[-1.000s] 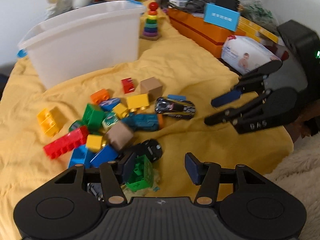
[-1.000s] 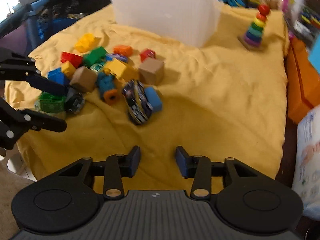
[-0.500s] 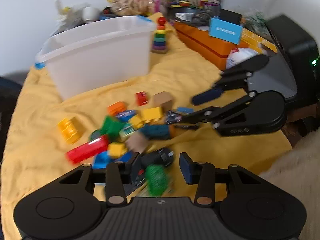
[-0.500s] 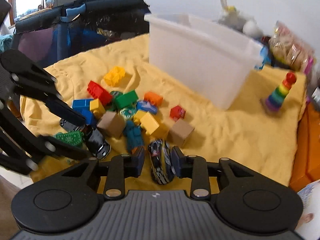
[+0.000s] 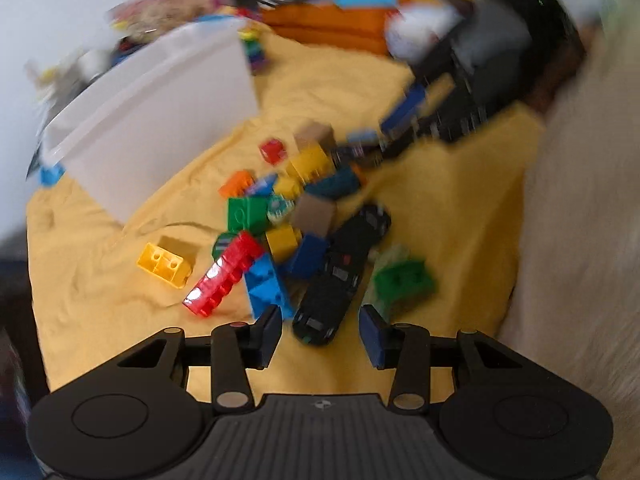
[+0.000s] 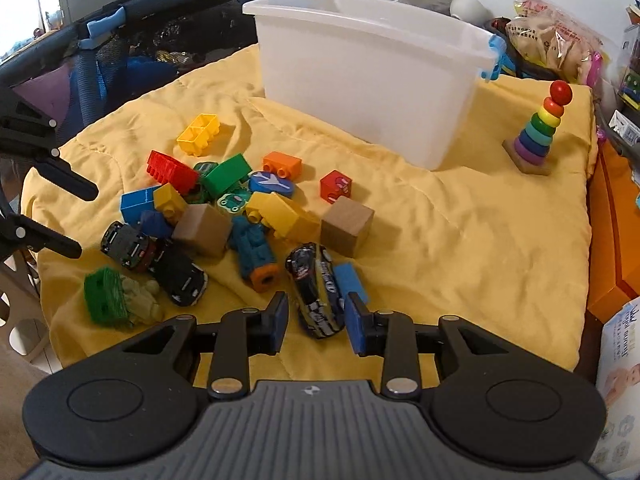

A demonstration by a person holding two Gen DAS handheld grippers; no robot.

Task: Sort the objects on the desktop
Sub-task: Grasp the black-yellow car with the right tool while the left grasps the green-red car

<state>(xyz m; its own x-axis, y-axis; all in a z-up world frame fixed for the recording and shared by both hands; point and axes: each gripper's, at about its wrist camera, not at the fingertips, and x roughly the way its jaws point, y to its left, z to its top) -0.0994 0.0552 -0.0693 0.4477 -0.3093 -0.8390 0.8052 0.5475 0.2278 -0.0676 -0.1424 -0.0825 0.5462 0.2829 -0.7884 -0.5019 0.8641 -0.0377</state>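
Toy bricks, wooden cubes and cars lie in a heap on a yellow cloth (image 6: 460, 240) before a white bin (image 6: 372, 80). My right gripper (image 6: 317, 322) stands open, its pads flanking the rear of a black-and-yellow patterned car (image 6: 316, 300) that rests on the cloth. The left wrist view is blurred. There my left gripper (image 5: 322, 334) is open around the nose of a dark toy car (image 5: 324, 300), with gaps on both sides. In the right wrist view the left gripper (image 6: 86, 220) hangs at the heap's left edge, beside that dark car (image 6: 128, 246).
A green brick (image 6: 104, 296) and a second black car (image 6: 180, 276) lie near the cloth's front edge. A rainbow ring stacker (image 6: 536, 136) stands at the right, with an orange box (image 6: 612, 232) beyond it. A dark playpen (image 6: 120, 40) is at the back left.
Both grippers' jaws have narrowed. The left one rolled and shifted from the green brick to the dark car. The right one came up to the patterned car.
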